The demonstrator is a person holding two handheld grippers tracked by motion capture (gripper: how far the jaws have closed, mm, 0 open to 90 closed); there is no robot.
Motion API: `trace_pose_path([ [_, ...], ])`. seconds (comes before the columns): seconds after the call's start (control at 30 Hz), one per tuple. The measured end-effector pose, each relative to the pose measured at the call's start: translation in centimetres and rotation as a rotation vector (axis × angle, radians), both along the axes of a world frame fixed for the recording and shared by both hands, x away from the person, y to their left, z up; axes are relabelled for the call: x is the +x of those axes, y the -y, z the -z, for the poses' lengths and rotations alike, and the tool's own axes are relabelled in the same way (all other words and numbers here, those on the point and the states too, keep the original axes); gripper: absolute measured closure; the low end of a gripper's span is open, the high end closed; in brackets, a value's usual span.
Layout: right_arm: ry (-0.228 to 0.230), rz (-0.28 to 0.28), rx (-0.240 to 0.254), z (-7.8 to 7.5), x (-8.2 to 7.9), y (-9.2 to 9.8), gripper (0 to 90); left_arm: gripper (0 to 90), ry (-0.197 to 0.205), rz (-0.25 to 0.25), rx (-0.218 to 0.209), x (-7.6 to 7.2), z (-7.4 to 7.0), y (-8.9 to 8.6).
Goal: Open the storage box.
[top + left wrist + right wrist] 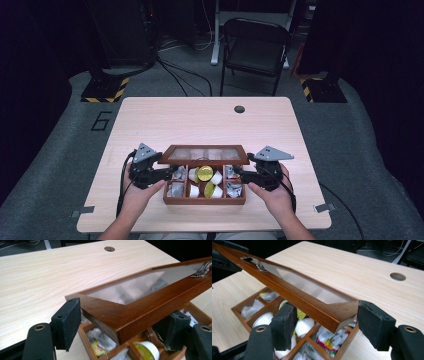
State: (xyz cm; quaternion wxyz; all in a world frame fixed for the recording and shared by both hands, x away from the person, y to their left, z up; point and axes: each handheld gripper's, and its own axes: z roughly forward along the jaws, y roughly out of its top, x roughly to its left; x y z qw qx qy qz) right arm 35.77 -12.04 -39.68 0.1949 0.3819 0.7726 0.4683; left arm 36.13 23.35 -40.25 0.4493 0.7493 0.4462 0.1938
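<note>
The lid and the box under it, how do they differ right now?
The lid is tilted up and glass-panelled with a metal handle; the box lies flat, split into compartments holding packets and cups. The lid sits between both grippers' fingers; the box rests on the table. Both are reddish-brown wood.

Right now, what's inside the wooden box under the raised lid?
In the wooden box: white cups, a gold-lidded capsule and crinkled packets in divided compartments. The glass-paned lid covers the back row.

Black grippers (170, 174), grey triangular plates (144, 152)
</note>
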Motion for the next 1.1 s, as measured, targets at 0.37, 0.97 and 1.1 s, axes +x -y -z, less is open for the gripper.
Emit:
trace_pose_path([
  [0.37, 0.020, 0.015, 0.006, -2.4, 2.5, -0.6, 31.9, 25.3, 0.004, -0.001, -0.010, 2.8, -2.1, 0.1],
  [0.97, -0.011, 0.064, 0.024, -3.7, 6.9, -1.6, 31.7, 25.2, -0.015, -0.021, -0.086, 6.6, -2.9, 0.1],
  [1.1, -0.012, 0.071, 0.036, -3.6, 7.6, -1.6, 31.7, 24.9, -0.001, -0.015, -0.086, 7.3, -2.9, 0.3],
])
